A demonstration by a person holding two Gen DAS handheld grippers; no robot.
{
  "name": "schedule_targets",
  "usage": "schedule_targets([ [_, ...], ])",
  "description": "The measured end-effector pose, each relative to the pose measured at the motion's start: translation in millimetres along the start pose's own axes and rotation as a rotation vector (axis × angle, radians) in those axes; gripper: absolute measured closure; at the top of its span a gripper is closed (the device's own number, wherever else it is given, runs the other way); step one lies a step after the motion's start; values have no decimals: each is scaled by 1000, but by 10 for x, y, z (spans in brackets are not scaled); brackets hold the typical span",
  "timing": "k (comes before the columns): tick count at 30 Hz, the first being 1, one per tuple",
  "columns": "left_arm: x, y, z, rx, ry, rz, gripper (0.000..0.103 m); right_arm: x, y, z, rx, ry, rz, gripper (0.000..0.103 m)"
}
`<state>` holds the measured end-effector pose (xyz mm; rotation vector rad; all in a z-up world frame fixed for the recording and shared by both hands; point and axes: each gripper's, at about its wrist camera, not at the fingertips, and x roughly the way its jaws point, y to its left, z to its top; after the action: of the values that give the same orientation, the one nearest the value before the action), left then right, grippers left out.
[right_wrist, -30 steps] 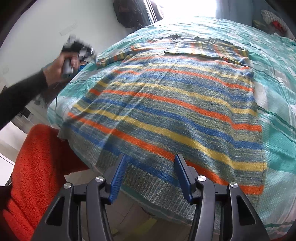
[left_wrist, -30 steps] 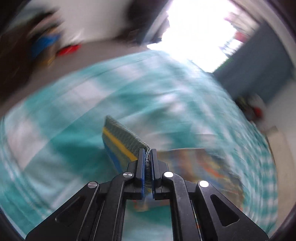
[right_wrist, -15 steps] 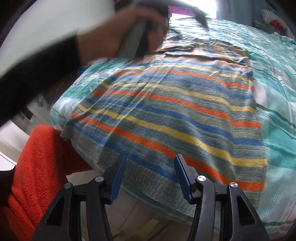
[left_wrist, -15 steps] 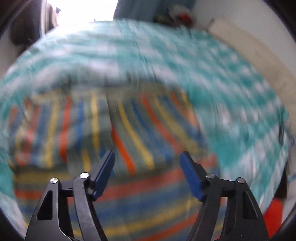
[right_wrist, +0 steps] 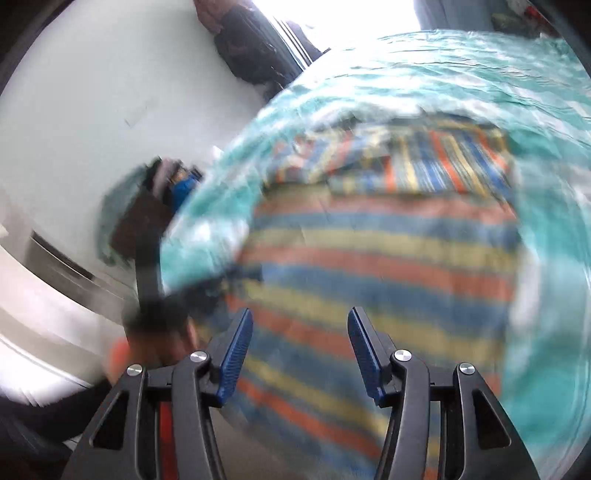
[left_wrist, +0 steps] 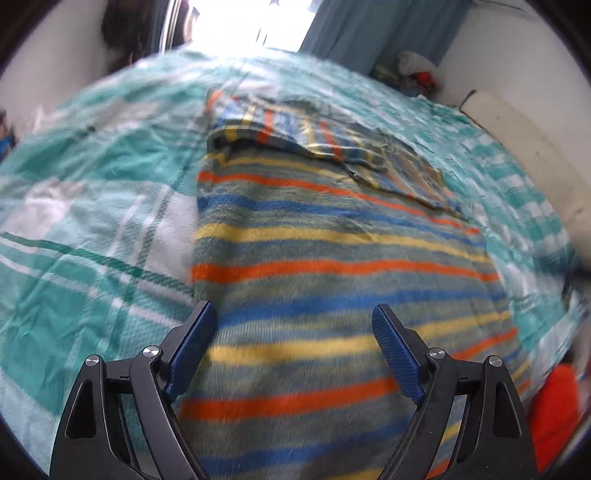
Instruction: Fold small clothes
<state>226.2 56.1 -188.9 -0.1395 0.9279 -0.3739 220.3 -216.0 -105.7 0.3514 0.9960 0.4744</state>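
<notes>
A striped knit sweater (left_wrist: 332, 266) in blue, orange, yellow and grey lies flat on a teal checked bedspread (left_wrist: 92, 206). Both sleeves are folded across its far end (left_wrist: 295, 129). My left gripper (left_wrist: 295, 347) is open and empty, hovering over the sweater's near left part. The sweater also shows in the right wrist view (right_wrist: 376, 266), blurred. My right gripper (right_wrist: 301, 350) is open and empty above the sweater's near hem. The left gripper with the hand holding it shows blurred at the lower left of the right wrist view (right_wrist: 155, 306).
The bed's near edge lies under my grippers, with the person's orange garment (left_wrist: 554, 406) beside it. A white wall (right_wrist: 92, 92) and dark furniture (right_wrist: 147, 206) stand left of the bed. A white pillow (left_wrist: 524, 147) and a blue curtain (left_wrist: 369, 29) lie beyond.
My left gripper let go of the sleeve it held, opened, and swung back over the sweater's near part. My right gripper shifted left and forward; its view is now blurred.
</notes>
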Motion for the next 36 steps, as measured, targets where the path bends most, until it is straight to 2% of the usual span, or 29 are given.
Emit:
schedule_targets([
  [3, -14, -52, -107, 59, -29, 52, 15, 307, -262, 686, 144, -17, 76, 49],
  [6, -61, 37, -110, 51, -32, 29, 12, 752, -651, 1151, 262, -34, 46, 49],
  [9, -49, 106, -95, 31, -41, -8, 12, 1227, -1051, 1325, 448, 18, 76, 50],
  [12, -51, 141, -99, 13, -47, -31, 10, 1534, -1248, 1335, 569, 41, 70, 52],
  [14, -41, 140, -98, 16, -47, -36, 9, 1631, -1282, 1314, 600, 19, 66, 58],
  [15, -32, 134, -97, 20, -46, -36, 8, 1687, -1300, 1327, 608, 4, 63, 65],
  [16, -27, 127, -97, 24, -45, -34, 8, 1717, -1304, 1330, 607, -4, 53, 80],
  [18, -22, 120, -94, 28, -43, -32, 8, 1734, -1305, 1339, 592, -17, -5, 99],
  [20, -34, 137, -95, 20, -45, -38, 8, 1599, -1250, 1326, 563, -71, -6, 99],
  [23, -28, 180, -99, -6, -46, -37, 7, 1211, -982, 1236, 447, -170, -8, 99],
  [25, -14, 206, -94, -21, -43, -42, 7, 1163, -901, 1131, 406, -156, -84, 99],
  [27, -6, 210, -94, -23, -40, -41, 7, 1271, -968, 1038, 428, -113, -153, 98],
  [29, -8, 203, -99, -18, -41, -37, 7, 1393, -1050, 974, 457, -85, -168, 97],
  [31, -15, 198, -108, -17, -42, -37, 7, 1386, -1062, 931, 470, -107, -159, 96],
  [32, -20, 201, -102, -21, -39, -37, 7, 1382, -1042, 933, 467, -105, -159, 94],
  [34, -75, 207, -59, -49, -9, -34, 7, 1305, -998, 938, 453, -99, -149, 77],
  [36, -200, 265, 68, -109, 11, -72, 8, 1153, -892, 930, 396, -110, -158, 74],
])
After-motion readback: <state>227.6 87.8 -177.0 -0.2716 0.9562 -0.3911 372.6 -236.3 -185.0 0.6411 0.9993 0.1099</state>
